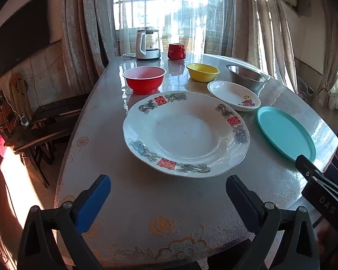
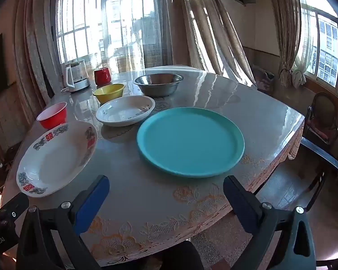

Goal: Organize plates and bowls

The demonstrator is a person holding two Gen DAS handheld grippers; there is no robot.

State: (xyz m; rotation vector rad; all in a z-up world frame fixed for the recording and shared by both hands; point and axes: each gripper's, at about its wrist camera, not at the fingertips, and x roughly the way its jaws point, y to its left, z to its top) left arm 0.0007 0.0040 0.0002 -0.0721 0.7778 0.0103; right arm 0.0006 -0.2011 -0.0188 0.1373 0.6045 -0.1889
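A large white plate with red characters and flowers (image 1: 186,133) (image 2: 56,158) lies just beyond my left gripper (image 1: 167,193), which is open and empty above the table's near edge. A teal plate (image 2: 190,141) (image 1: 285,132) lies ahead of my right gripper (image 2: 165,194), also open and empty. Behind them sit a small white floral dish (image 1: 234,95) (image 2: 125,110), a red bowl (image 1: 144,79) (image 2: 53,114), a yellow bowl (image 1: 202,72) (image 2: 109,92) and a steel bowl (image 1: 247,77) (image 2: 158,84).
A glass kettle (image 1: 147,42) (image 2: 76,75) and a red mug (image 1: 176,51) (image 2: 102,75) stand at the table's far end by the curtained window. Dark wooden benches (image 1: 49,121) stand left of the table (image 1: 128,202), a chair (image 2: 322,121) to its right.
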